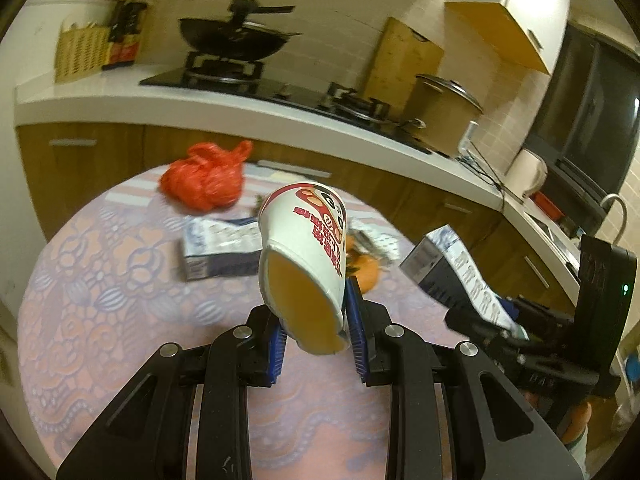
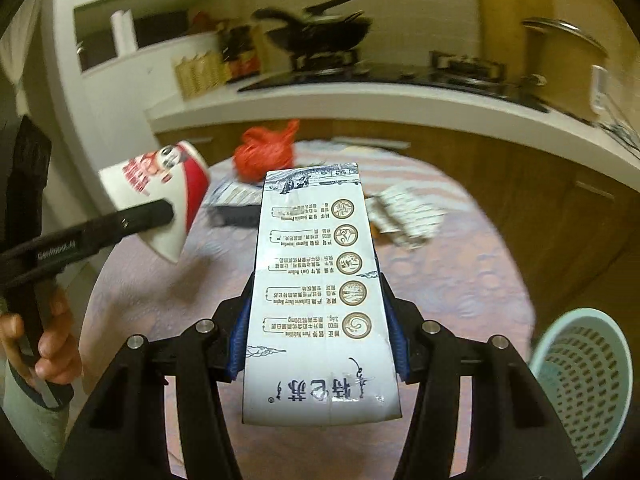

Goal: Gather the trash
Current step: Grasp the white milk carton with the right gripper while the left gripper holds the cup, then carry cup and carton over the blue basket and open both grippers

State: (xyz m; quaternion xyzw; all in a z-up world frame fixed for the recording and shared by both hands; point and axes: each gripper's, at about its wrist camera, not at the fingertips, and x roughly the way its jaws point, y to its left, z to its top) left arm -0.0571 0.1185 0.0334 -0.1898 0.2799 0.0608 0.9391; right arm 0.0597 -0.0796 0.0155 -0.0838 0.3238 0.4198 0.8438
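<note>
Above the round table (image 1: 100,320), a paper noodle cup (image 1: 304,264) hangs tilted in the left gripper (image 1: 318,340), jaws clamped across its rim; light and crushable, it looks best held gently there. Beside it, the right gripper (image 2: 316,344) pinches a stiff milk carton (image 2: 316,280) by its flanks. Another carton (image 1: 220,248), a red bag (image 1: 204,178) and wrappers (image 2: 408,216) lie on the table; a mesh basket (image 2: 584,392) waits beyond its right edge.

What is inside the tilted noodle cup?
The noodle cup, held by the left hand-held gripper, shows only its orange-tinted lining; nothing visible inside, though its deepest part is hidden.
</note>
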